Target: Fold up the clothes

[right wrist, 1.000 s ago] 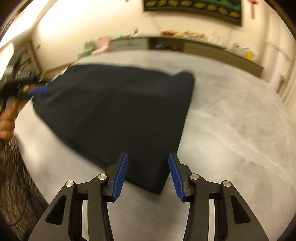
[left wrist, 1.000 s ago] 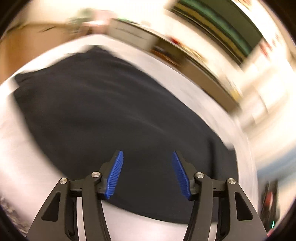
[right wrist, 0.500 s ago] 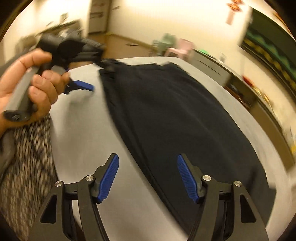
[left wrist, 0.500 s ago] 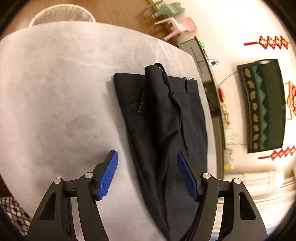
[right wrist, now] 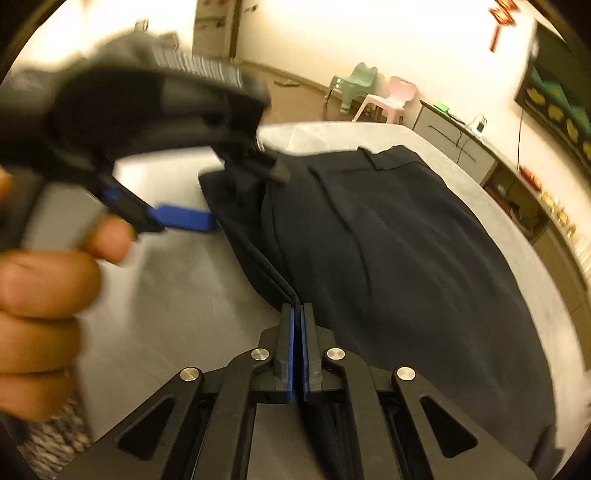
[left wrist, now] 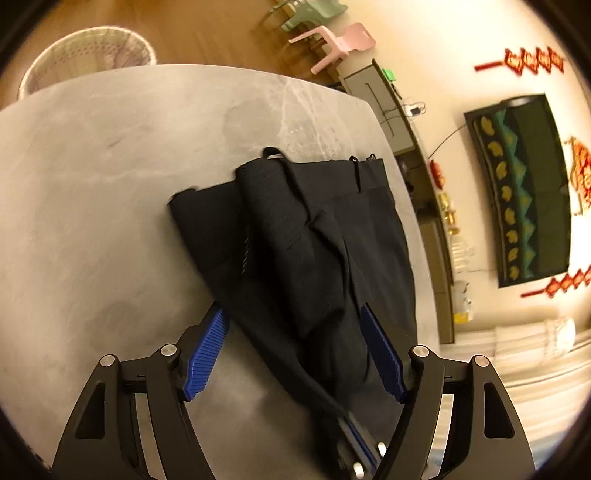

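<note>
Two grippers – right gripper (right wrist: pixel 296 314) clamps trousers (right wrist: pixel 388 240) (left gripper (left wrist: pixel 295 339) opening).

Black trousers (left wrist: pixel 314 251), grey marbled table (left wrist: pixel 110 177), black grippers with blue ribbed pads (left wrist: pixel 205 350), pink chair (left wrist: pixel 340 42), pale green chair (right wrist: pixel 352 86), white wall (right wrist: pixel 424 40), brown wood floor (left wrist: pixel 203 33), red hangings (left wrist: pixel 535 61).

- My right gripper (right wrist: pixel 297 314), wide apart half a second ago, has snapped shut on the near edge of the dark trousers (right wrist: pixel 388 240).
- My left gripper (left wrist: pixel 295 332) has spread wider and now straddles the trousers' folded edge.
</note>
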Demonstrator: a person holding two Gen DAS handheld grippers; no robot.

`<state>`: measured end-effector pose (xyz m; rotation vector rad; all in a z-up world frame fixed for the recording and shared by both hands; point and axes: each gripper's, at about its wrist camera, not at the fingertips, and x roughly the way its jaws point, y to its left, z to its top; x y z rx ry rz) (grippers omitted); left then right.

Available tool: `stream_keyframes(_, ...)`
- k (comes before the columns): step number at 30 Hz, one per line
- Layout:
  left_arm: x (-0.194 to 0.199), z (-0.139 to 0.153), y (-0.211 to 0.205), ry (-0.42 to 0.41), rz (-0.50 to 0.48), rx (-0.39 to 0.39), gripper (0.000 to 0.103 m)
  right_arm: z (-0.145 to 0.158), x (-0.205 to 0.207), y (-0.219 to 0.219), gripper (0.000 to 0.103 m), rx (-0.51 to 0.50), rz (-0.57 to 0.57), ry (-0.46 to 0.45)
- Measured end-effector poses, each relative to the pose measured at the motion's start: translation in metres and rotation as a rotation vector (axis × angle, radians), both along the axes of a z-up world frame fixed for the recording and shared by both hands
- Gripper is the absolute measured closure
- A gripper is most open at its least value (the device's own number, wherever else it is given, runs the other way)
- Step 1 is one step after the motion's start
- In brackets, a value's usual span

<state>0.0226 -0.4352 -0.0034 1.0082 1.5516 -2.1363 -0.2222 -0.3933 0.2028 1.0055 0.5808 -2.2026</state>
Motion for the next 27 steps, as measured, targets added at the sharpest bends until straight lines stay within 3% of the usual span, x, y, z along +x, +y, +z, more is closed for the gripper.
stream_keyframes(3,-0.007,0.007,-0.007,-0.026,0.016,-0.061,0.03,0.006,-0.003,-0.007,0.1,-0.044,0.009,-0.033)
stream_keyframes(5,-0.01,0.009,-0.011,-0.044,0.034,-0.118,0.079,0.002,-0.002,-0.008,0.1,-0.045,0.014,-0.052)
stream_keyframes(7,-0.013,0.008,-0.012,-0.046,0.009,-0.136,0.089,0.0,-0.004,-0.006,0.1,-0.046,0.027,-0.094)
stream_keyframes(10,-0.013,0.018,-0.012,-0.004,-0.011,-0.171,0.092,0.014,-0.019,0.009,0.085,-0.1,0.02,-0.145)
stream_keyframes(12,-0.017,0.031,-0.004,0.012,-0.036,-0.247,0.092,0.037,-0.037,0.028,0.059,-0.177,-0.01,-0.156)
stream_keyframes(15,-0.031,0.054,0.02,-0.003,-0.09,-0.434,0.093,0.066,-0.069,0.057,0.057,-0.269,-0.071,-0.177)
stream_keyframes(19,-0.036,0.075,0.061,-0.015,-0.158,-0.689,0.093,0.04,-0.159,0.086,0.057,-0.173,-0.307,-0.244)
stream_keyframes(21,-0.041,0.08,0.086,-0.02,-0.218,-0.815,0.093,0.006,-0.197,0.097,0.057,-0.098,-0.403,-0.342)
stream_keyframes(22,-0.043,0.082,0.099,-0.021,-0.255,-0.878,0.093,-0.007,-0.209,0.099,0.056,-0.08,-0.418,-0.382)
stream_keyframes(24,-0.048,0.083,0.123,-0.02,-0.32,-0.973,0.093,-0.016,-0.223,0.101,0.044,-0.094,-0.421,-0.383)
stream_keyframes(26,-0.052,0.082,0.141,-0.019,-0.373,-1.039,0.093,-0.013,-0.235,0.094,0.044,-0.123,-0.418,-0.414)
stream_keyframes(27,-0.054,0.081,0.147,-0.021,-0.394,-1.062,0.093,-0.008,-0.239,0.088,0.038,-0.147,-0.405,-0.415)
